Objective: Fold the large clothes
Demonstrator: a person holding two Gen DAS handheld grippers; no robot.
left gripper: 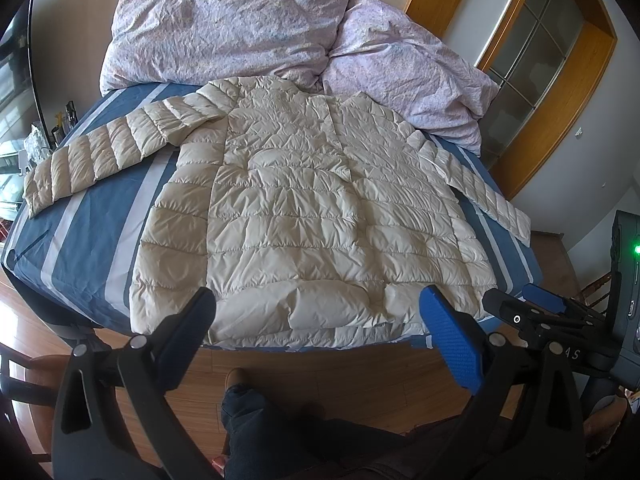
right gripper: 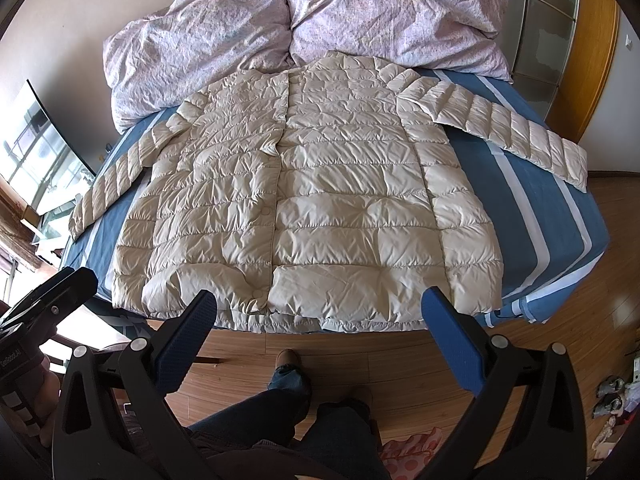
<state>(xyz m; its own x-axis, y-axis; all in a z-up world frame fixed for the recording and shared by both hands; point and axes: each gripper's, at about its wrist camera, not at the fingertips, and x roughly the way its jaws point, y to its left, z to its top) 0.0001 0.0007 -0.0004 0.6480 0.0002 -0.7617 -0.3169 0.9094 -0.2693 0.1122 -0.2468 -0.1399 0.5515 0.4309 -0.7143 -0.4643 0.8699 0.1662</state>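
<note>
Jacket [left gripper: 304,216] flat on bed [left gripper: 80,232]; both claws spread, short of hem

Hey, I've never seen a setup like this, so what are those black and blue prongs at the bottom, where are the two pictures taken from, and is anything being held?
There is no robot here. A person holds a hand tool in each hand, and each tool carries a wide-angle camera looking forward along its jaws. One picture is from the left gripper, the other from the right gripper. The prongs are those jaws: both sets stand wide open and hold nothing. Ahead, a cream puffer jacket lies flat, front up, sleeves spread, on a blue and white striped bed sheet. Two floral pillows sit behind it. The person's legs show below, over the wooden floor.
</note>
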